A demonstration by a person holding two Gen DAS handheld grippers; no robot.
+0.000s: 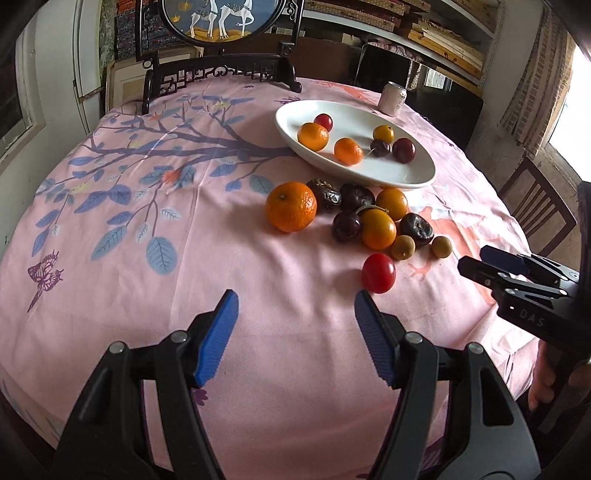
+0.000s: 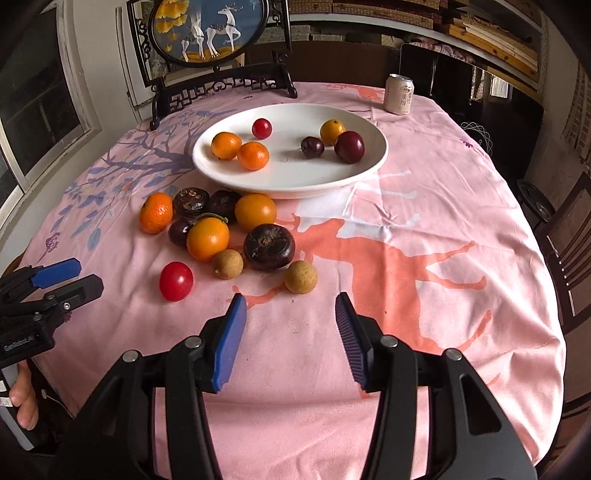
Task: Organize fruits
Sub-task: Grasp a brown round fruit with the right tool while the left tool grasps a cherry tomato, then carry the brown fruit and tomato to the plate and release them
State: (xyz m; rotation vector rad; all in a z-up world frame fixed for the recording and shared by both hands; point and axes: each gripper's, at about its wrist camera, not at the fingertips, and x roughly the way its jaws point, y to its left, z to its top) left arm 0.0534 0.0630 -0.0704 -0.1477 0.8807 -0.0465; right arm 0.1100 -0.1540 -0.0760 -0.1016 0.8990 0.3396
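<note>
A white oval plate [image 1: 402,177] [image 2: 295,184] holds several fruits: two tangerines, a small red one, a yellow one and two dark plums. In front of it a loose cluster lies on the pink cloth: a tangerine [image 1: 291,206] [image 2: 156,213], oranges, dark fruits, two tan longans [image 2: 301,277] and a red tomato [image 1: 378,273] [image 2: 176,281]. My left gripper [image 1: 295,304] is open and empty, just left of the tomato. My right gripper [image 2: 290,306] is open and empty, just in front of a longan. Each gripper shows in the other's view [image 1: 476,264] [image 2: 79,275].
A drink can [image 1: 393,98] [image 2: 399,94] stands behind the plate. A framed deer screen on a dark stand [image 2: 207,33] is at the table's back. A wooden chair [image 1: 539,206] stands at the right. The pink tablecloth [image 2: 424,258] covers the round table.
</note>
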